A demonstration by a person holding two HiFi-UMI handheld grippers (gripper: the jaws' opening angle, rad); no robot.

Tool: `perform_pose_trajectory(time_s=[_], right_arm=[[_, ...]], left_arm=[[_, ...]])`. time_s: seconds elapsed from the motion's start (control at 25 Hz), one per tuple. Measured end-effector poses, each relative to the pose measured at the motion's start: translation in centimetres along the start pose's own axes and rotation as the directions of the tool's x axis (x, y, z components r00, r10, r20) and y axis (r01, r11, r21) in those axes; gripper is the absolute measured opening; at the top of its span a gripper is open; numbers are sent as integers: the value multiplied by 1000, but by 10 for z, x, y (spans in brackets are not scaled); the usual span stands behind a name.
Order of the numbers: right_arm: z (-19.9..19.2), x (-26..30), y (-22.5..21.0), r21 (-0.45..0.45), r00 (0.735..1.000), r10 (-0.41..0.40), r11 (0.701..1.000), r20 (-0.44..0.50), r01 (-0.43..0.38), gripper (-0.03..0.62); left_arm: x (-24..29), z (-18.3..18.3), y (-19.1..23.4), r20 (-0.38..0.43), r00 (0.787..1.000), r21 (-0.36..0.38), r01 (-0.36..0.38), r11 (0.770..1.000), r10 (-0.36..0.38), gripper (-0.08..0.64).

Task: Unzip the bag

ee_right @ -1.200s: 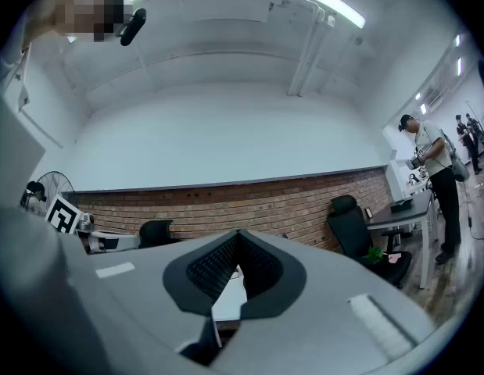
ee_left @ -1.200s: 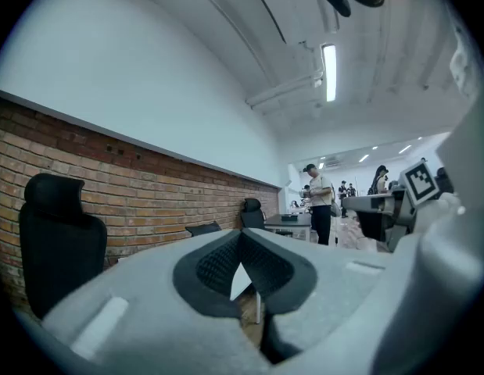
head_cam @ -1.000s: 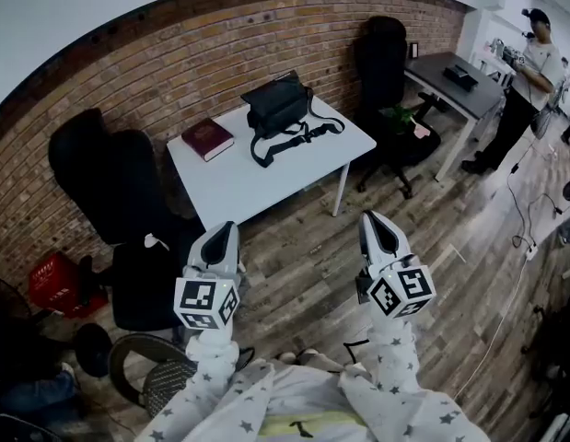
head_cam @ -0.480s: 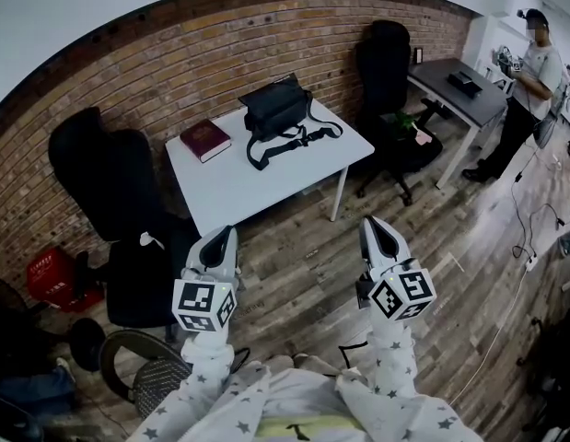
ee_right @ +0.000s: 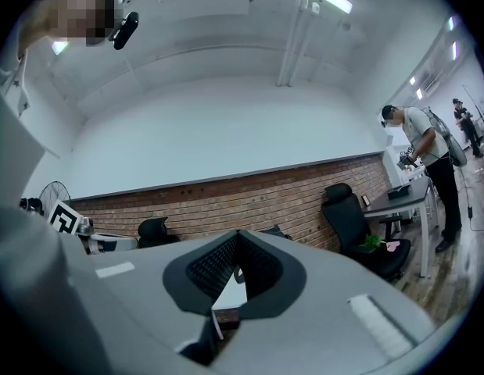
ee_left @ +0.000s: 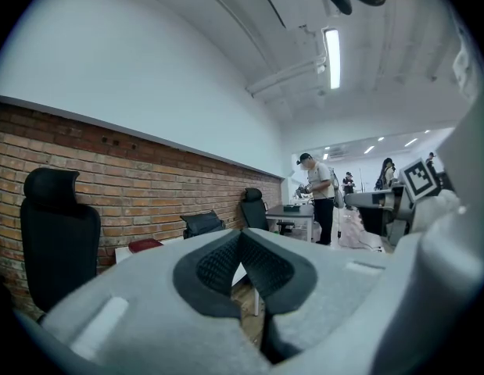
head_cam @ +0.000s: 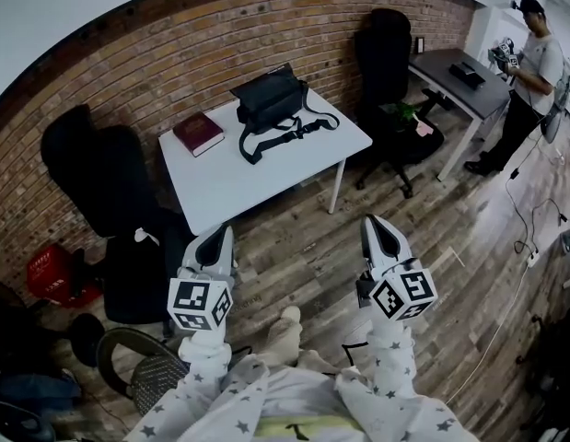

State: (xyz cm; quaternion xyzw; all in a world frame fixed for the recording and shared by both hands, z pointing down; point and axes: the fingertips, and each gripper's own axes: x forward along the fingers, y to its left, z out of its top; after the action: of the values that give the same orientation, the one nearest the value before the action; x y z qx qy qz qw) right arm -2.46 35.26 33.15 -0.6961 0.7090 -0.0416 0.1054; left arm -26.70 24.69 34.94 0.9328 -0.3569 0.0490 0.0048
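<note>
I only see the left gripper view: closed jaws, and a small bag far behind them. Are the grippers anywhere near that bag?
Observer: No. The head view shows the left gripper and right gripper over the wooden floor, short of the white table. Neither touches the black bag.
Operator: Is the right gripper holding anything?
Observer: No. Its own view shows the jaws together with nothing between them.
Operator: Where's the strap?
Observer: The strap lies loose on the table, on the bag's near side.
</note>
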Motion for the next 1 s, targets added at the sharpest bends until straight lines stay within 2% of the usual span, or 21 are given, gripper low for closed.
perform_pose_trajectory(time_s=[0.32,1.0], right_arm=[[-12,53,-31,21,1000,3,1000,-19,-2,8],[4,235,-98,-29,999,28,999,-32,-29,8]], left_arm=[[52,-8,21,-13,1000,-21,-19,1000,19,-2],[230,14,102,36,999,-89,-18,996,21,-2]])
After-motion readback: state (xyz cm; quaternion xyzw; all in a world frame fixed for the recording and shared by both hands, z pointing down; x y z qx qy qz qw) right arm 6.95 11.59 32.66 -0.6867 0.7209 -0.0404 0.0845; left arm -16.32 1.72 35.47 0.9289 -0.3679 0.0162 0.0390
